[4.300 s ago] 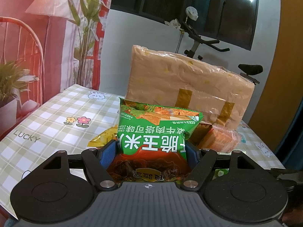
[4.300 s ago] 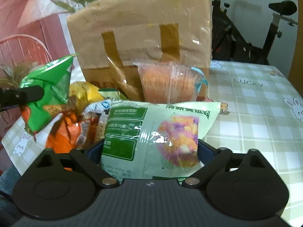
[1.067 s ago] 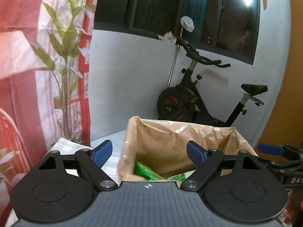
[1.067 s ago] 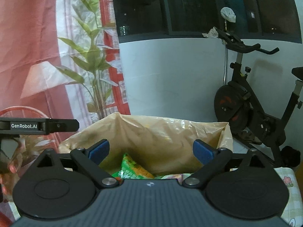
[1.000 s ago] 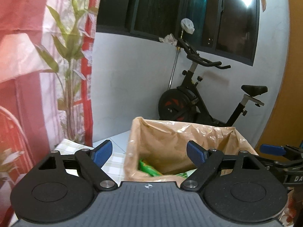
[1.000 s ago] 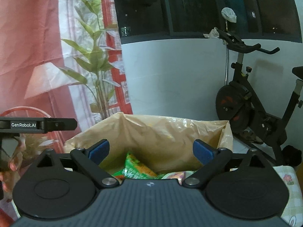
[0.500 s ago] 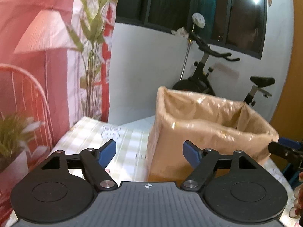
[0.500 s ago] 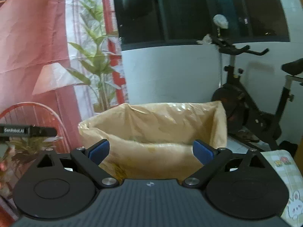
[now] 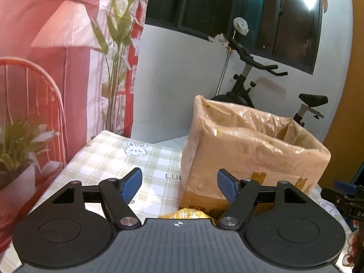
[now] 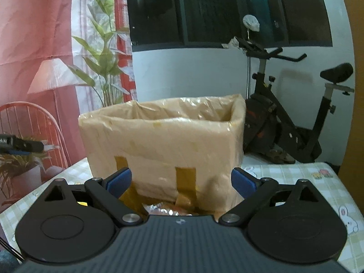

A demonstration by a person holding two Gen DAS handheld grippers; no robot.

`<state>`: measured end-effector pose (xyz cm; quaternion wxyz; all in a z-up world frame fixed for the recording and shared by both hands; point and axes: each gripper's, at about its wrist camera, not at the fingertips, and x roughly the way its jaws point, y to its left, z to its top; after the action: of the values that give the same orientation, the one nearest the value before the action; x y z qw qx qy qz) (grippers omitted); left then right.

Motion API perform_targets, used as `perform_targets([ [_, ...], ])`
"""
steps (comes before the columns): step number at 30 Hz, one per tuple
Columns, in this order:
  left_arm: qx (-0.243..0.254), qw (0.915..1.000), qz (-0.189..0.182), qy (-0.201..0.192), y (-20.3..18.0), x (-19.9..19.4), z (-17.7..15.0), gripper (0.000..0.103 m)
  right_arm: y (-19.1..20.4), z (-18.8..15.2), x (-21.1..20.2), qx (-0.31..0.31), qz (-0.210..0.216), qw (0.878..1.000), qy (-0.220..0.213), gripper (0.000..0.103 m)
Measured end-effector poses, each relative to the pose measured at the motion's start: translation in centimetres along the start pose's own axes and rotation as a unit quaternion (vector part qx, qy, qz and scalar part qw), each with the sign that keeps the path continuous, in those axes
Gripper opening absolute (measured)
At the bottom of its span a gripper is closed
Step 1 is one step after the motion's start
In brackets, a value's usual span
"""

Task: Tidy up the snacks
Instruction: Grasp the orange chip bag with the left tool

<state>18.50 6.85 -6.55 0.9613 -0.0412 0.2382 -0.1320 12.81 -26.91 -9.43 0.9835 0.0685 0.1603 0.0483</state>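
Observation:
A tan cardboard box lined with clear plastic [image 9: 252,157] stands on the checked tablecloth [image 9: 109,161]; it also shows in the right wrist view [image 10: 163,145]. Its inside is hidden from both views. My left gripper [image 9: 179,183] is open and empty, in front of the box's left corner. My right gripper [image 10: 180,182] is open and empty, facing the box's front wall. A yellow snack packet [image 9: 188,215] peeks out just below the left gripper. An orange snack pack in clear wrap [image 10: 168,209] lies at the foot of the box below the right gripper.
An exercise bike [image 10: 284,122] stands behind the table on the right. A curtain with printed plant and lamp [image 9: 68,56] hangs on the left. The right gripper's tip [image 9: 343,193] shows at the left wrist view's right edge. The tablecloth stretches right of the box [image 10: 295,175].
Both grippers have pulled back and dropped from above the box opening to its front. The snacks inside the box are no longer visible. Both grippers stay open.

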Motion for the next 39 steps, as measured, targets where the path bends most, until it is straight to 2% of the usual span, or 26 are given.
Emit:
perform_targets([
  [5,0.018,0.9998,-0.001,-0.004,-0.3,-1.0,0.8,0.075,-0.2,0.7,-0.7,-0.005,0.005,1.000,-0.012,0.096],
  [8,0.026,0.9996,-0.011,0.007,-1.1,-0.9,-0.7,0.075,0.0,0.2,-0.4,-0.008,0.007,1.000,-0.006,0.096],
  [13,0.010,0.9971,-0.045,0.060,-2.8,0.7,-5.0,0.075,0.8,-1.8,0.6,-0.003,0.014,1.000,0.027,0.095],
  [17,0.030,0.9921,-0.060,0.106,-4.3,2.0,-8.3,0.076,1.3,-3.1,1.2,0.005,0.020,0.999,0.050,0.095],
  [23,0.007,0.9846,-0.078,0.156,-3.9,2.7,-11.5,0.076,1.7,-4.9,1.5,0.007,0.014,0.998,0.063,0.095],
  [27,0.009,0.9828,-0.072,0.170,-3.9,2.8,-12.0,0.083,1.8,-6.0,1.8,0.011,0.014,0.997,0.080,0.094],
  [32,0.025,0.9780,-0.078,0.192,-5.1,2.7,-13.1,0.084,1.7,-6.4,2.2,0.015,0.016,0.996,0.082,0.094],
  [35,0.042,0.9764,-0.078,0.197,-5.7,2.5,-13.4,0.090,1.6,-6.7,2.2,0.018,0.017,0.996,0.082,0.094],
  [39,0.039,0.9738,-0.078,0.210,-5.4,3.1,-13.9,0.096,1.4,-7.2,2.3,0.022,0.019,0.996,0.089,0.094],
])
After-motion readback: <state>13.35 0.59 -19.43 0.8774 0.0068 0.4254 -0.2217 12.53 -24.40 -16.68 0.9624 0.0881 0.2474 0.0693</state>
